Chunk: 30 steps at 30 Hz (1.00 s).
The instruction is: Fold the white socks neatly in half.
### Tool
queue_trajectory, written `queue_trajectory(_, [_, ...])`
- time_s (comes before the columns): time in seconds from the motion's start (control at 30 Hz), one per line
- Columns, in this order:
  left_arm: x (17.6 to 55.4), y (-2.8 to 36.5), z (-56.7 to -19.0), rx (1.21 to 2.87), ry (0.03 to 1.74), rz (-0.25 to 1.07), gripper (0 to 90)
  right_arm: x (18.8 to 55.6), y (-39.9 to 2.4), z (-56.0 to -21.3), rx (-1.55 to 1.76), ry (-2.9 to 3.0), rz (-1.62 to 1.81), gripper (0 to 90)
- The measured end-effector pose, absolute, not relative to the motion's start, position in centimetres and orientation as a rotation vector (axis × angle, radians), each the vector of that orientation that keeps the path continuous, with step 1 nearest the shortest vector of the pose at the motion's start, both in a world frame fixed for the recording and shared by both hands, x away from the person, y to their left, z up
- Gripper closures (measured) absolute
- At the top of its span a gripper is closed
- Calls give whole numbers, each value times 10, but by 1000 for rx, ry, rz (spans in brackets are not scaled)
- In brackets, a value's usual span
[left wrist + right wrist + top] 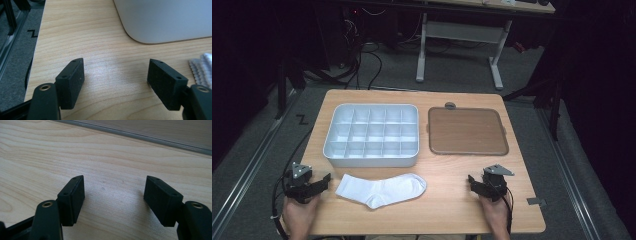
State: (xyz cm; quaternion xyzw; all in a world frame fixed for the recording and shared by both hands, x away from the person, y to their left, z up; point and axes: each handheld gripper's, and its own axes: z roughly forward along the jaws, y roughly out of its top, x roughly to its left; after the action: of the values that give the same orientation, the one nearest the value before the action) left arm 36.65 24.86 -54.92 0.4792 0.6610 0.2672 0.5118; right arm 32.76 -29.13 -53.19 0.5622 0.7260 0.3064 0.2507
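Left gripper (319,184), jaws gaping and empty, is sitting nearest the white sock (381,190), which is lying just rightward, long axis across the table (452,210), while the right gripper (476,186), also gaping, is waiting farther off.

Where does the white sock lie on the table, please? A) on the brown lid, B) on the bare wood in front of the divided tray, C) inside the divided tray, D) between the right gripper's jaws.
B: the sock lies flat on the table, just nearer the person than the tray.
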Motion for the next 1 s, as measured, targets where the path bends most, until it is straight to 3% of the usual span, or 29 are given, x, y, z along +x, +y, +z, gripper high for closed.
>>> queue_trajectory(1.0, [366,246,-550,1181,1576,644,294,327,-291,-532,1536,1968,831,355])
